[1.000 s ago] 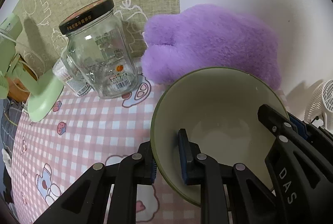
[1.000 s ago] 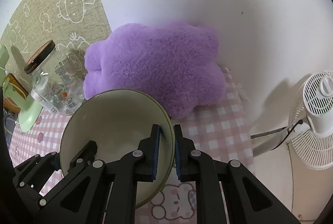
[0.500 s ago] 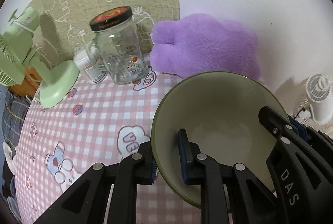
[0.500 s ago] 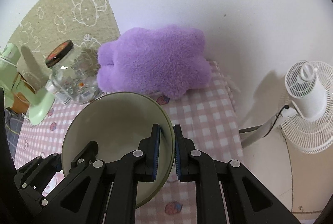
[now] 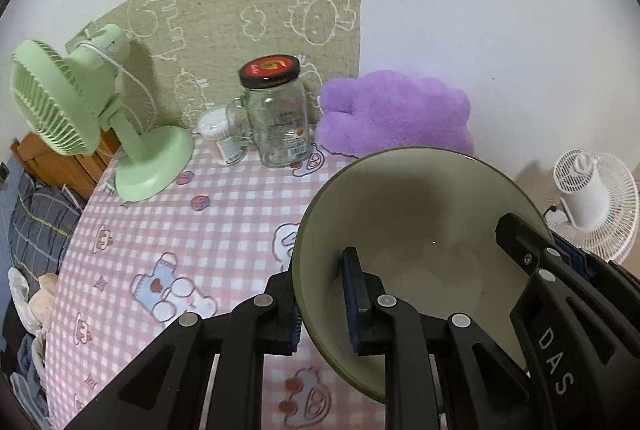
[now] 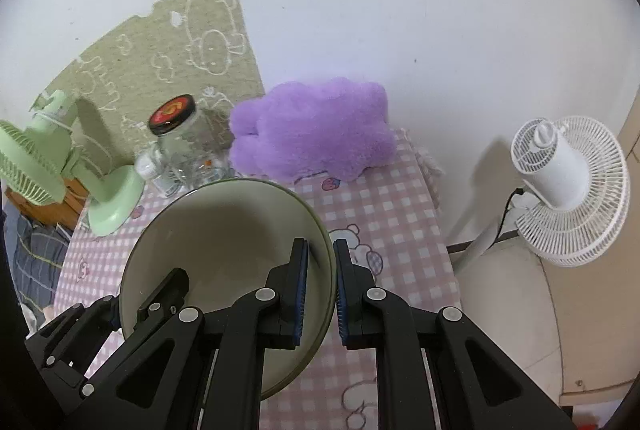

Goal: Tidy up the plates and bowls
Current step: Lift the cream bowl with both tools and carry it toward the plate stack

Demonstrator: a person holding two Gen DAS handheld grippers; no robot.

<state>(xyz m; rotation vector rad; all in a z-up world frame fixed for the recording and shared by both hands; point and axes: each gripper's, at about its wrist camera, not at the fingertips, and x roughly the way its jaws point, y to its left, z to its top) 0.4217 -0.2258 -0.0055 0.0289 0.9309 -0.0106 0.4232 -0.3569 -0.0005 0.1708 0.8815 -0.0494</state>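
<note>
Both grippers, left (image 5: pixel 320 304) and right (image 6: pixel 320 276), pinch opposite rims of a glazed bowl (image 5: pixel 420 230), likely heavy, slick and breakable.

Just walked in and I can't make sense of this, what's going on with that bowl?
A person is holding one green bowl with two handheld grippers at once. The left gripper is shut on one side of its rim and the right gripper is shut on the opposite side. The bowl looks empty and is held up over the pink checked tablecloth. At the back stand a glass jar, a green fan and a purple cushion.
</note>
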